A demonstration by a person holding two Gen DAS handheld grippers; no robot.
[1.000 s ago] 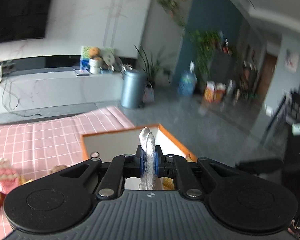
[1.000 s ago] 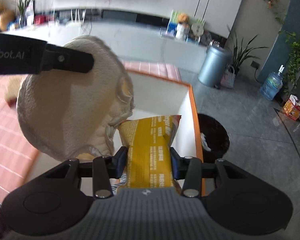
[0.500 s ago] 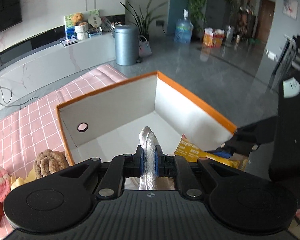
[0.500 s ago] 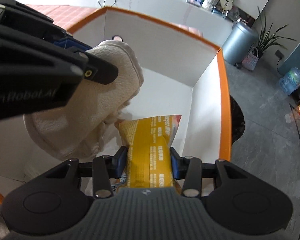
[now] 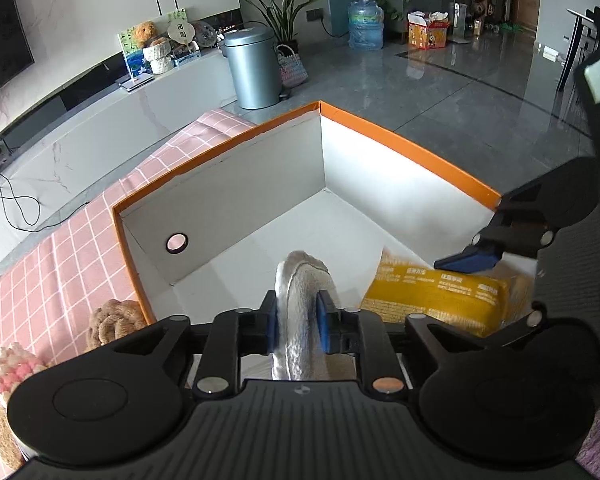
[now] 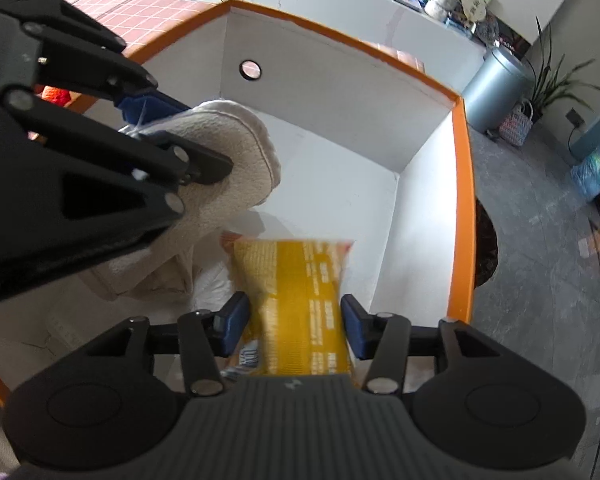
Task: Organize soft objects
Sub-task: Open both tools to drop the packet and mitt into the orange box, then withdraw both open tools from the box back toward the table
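Note:
My left gripper [image 5: 298, 322] is shut on a cream plush toy [image 5: 300, 296], held inside the white box with the orange rim [image 5: 404, 148]. The plush also shows in the right wrist view [image 6: 236, 152], with the left gripper's fingers [image 6: 148, 104] on it. My right gripper [image 6: 296, 322] has its jaws spread a little wider than the yellow snack bag [image 6: 300, 292]; the bag looks blurred and loose between them. The bag lies low in the box in the left wrist view [image 5: 432, 296], under the right gripper's blue fingertip [image 5: 468, 262].
A brown knitted toy [image 5: 112, 322] and a pink-and-white plush [image 5: 10, 366] lie on the pink checked cloth [image 5: 60, 276] left of the box. The box wall has a round hole [image 5: 177, 243]. Grey floor and a metal bin [image 5: 254, 68] lie beyond.
Both grippers have moved down into the box. The right jaws have spread, and the yellow bag has come loose. The left gripper still holds the plush.

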